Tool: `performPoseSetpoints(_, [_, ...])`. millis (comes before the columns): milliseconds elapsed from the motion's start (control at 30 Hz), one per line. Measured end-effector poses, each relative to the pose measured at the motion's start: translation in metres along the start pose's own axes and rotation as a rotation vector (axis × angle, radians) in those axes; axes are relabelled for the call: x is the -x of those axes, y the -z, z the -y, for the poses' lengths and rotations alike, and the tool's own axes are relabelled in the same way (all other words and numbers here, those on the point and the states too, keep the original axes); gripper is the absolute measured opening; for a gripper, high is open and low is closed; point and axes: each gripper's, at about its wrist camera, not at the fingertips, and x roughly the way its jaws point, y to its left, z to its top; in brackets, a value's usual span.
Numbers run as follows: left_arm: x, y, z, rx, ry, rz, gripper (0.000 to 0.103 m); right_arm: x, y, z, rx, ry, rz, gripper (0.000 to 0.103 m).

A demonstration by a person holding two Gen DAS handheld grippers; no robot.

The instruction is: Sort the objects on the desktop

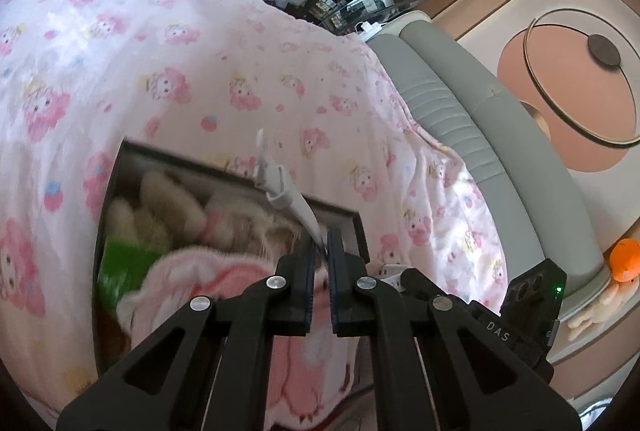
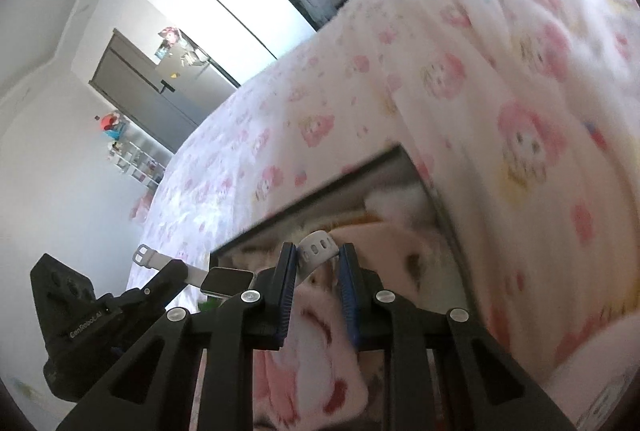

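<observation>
White watch strap [image 1: 280, 187] pinched by left gripper [image 1: 320, 251], other strap end [image 2: 318, 245] clamped in right gripper [image 2: 318, 263]; watch [image 2: 226, 281] strung between, above box [image 1: 224, 171] on bed [image 1: 160, 51], probably for drop-in.

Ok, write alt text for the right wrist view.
The right gripper pinches a pale perforated watch strap, while the left gripper holds the buckle end. The watch's dark face hangs between them above an open box on pink bedding.

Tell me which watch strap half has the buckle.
The half in the left gripper; its buckle sticks out beyond it. The right gripper holds the holed half.
</observation>
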Motion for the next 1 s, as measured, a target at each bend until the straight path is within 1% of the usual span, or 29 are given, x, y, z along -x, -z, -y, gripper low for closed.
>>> performPoseSetpoints(133, [-0.012, -0.015, -0.002, -0.007, -0.018, 0.009, 0.004, -0.013, -0.016, -0.003, 0.025, -0.002, 0.009, 0.018])
performPoseSetpoints(233, [-0.026, -0.019, -0.011, 0.002, -0.050, -0.002, 0.004, -0.022, -0.023, -0.003, 0.051, -0.004, 0.005, 0.019])
performPoseSetpoints(300, [-0.036, -0.017, -0.022, 0.018, -0.077, -0.029, 0.004, -0.035, -0.023, -0.002, 0.081, 0.020, -0.011, 0.019])
performPoseSetpoints(367, [-0.046, -0.011, -0.033, 0.030, -0.116, -0.058, 0.004, -0.051, -0.016, 0.003, 0.092, 0.044, -0.065, 0.019])
performPoseSetpoints(467, [-0.057, -0.002, -0.046, 0.043, -0.164, -0.098, 0.004, -0.069, -0.007, 0.011, 0.103, 0.075, -0.120, 0.019])
performPoseSetpoints(500, [-0.060, 0.000, -0.049, 0.055, -0.173, -0.114, 0.004, -0.069, -0.005, 0.010, 0.120, 0.090, -0.109, 0.019])
performPoseSetpoints(567, [-0.064, 0.005, -0.057, 0.077, -0.193, -0.139, 0.005, -0.069, -0.006, 0.006, 0.154, 0.100, -0.108, 0.022])
performPoseSetpoints(633, [-0.064, 0.007, -0.059, 0.081, -0.205, -0.154, 0.009, -0.069, -0.005, 0.001, 0.183, 0.114, -0.108, 0.025])
performPoseSetpoints(667, [-0.062, 0.007, -0.059, 0.085, -0.204, -0.162, 0.015, -0.067, -0.004, -0.001, 0.196, 0.129, -0.097, 0.027])
performPoseSetpoints(700, [-0.060, 0.007, -0.059, 0.088, -0.203, -0.165, 0.024, -0.064, -0.003, -0.002, 0.207, 0.140, -0.084, 0.032])
performPoseSetpoints(767, [-0.049, 0.005, -0.057, 0.093, -0.194, -0.152, 0.033, -0.053, -0.001, -0.004, 0.226, 0.166, -0.036, 0.039])
performPoseSetpoints(800, [-0.043, 0.004, -0.057, 0.091, -0.201, -0.142, 0.037, -0.047, -0.002, -0.004, 0.232, 0.182, -0.007, 0.040])
performPoseSetpoints(867, [-0.028, 0.002, -0.056, 0.091, -0.232, -0.110, 0.041, -0.036, -0.005, -0.003, 0.234, 0.221, 0.068, 0.043])
performPoseSetpoints(900, [-0.023, 0.001, -0.056, 0.097, -0.240, -0.100, 0.041, -0.031, -0.007, -0.002, 0.228, 0.235, 0.096, 0.044])
performPoseSetpoints(967, [-0.010, -0.003, -0.055, 0.112, -0.243, -0.067, 0.041, -0.025, -0.008, -0.001, 0.210, 0.261, 0.134, 0.044])
performPoseSetpoints(1000, [-0.005, -0.004, -0.052, 0.107, -0.237, -0.049, 0.041, -0.025, -0.009, -0.001, 0.208, 0.268, 0.139, 0.045])
